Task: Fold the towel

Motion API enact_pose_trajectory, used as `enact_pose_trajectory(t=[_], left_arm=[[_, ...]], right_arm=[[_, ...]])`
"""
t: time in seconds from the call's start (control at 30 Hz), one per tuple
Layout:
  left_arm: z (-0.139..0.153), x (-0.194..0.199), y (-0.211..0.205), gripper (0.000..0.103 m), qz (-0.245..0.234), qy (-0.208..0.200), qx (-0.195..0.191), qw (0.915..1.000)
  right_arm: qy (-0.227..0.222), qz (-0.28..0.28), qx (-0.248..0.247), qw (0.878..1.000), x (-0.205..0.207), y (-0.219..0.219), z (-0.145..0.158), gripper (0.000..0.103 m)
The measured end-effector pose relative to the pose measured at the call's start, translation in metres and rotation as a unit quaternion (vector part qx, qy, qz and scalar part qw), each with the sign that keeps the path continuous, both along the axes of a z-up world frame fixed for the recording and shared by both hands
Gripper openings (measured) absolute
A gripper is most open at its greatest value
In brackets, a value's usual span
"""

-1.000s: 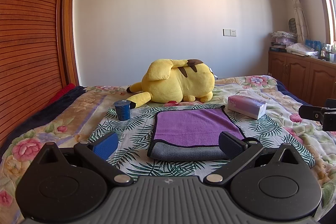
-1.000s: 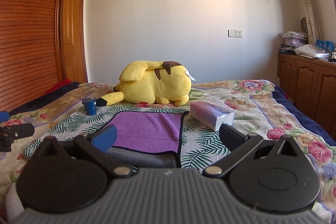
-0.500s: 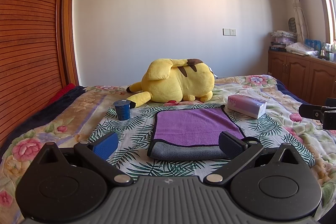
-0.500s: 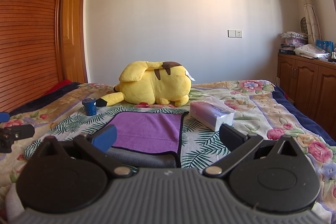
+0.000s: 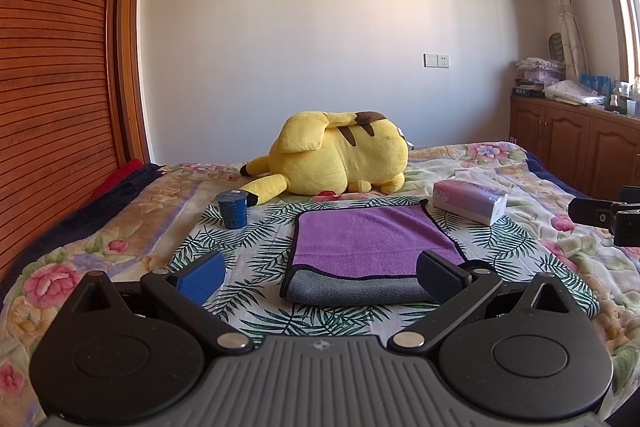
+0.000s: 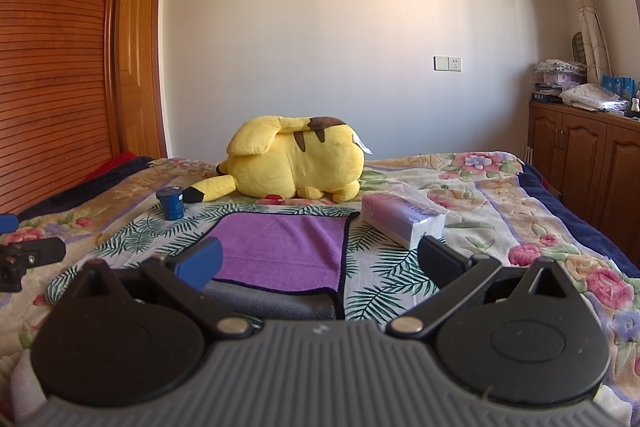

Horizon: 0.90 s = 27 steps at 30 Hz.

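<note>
Towel (image 5: 370, 251) lies flat on the leaf-print cloth (image 5: 256, 251) at frame centre, purple face up, grey folded edge nearest the cameras; its long axis seems to run away from the fingers toward the plush (image 5: 340, 159), though the fisheye makes that uncertain. Going left to right in the left wrist view: cup (image 5: 232, 209) at left centre, towel in the middle, tissue pack (image 5: 470, 201) at right. The left gripper (image 5: 320, 275) is spread wide, holding nothing, the grey edge just ahead between its fingers. The right gripper (image 6: 318, 261) is also spread and empty; the towel (image 6: 280, 247) sits left of its centre line. The left gripper looks better aligned for the near edge.
</note>
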<state>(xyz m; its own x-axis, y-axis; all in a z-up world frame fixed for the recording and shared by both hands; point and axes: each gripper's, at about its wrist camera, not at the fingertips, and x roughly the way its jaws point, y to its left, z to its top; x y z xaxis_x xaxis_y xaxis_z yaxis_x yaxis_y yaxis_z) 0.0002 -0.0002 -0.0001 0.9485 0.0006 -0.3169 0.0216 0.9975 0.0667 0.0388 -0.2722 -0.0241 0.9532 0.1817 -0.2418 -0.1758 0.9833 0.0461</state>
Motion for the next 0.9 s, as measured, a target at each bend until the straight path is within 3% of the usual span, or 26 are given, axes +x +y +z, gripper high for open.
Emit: enact_pose_trajectory(t=[0.9], left_arm=[[-0.0082, -0.0007, -0.0014, 0.087, -0.002, 0.017, 0.005, 0.9998]], right_arm=[[0.004, 0.002, -0.003, 1.0, 0.0016, 0.0038, 0.0011, 0.103]])
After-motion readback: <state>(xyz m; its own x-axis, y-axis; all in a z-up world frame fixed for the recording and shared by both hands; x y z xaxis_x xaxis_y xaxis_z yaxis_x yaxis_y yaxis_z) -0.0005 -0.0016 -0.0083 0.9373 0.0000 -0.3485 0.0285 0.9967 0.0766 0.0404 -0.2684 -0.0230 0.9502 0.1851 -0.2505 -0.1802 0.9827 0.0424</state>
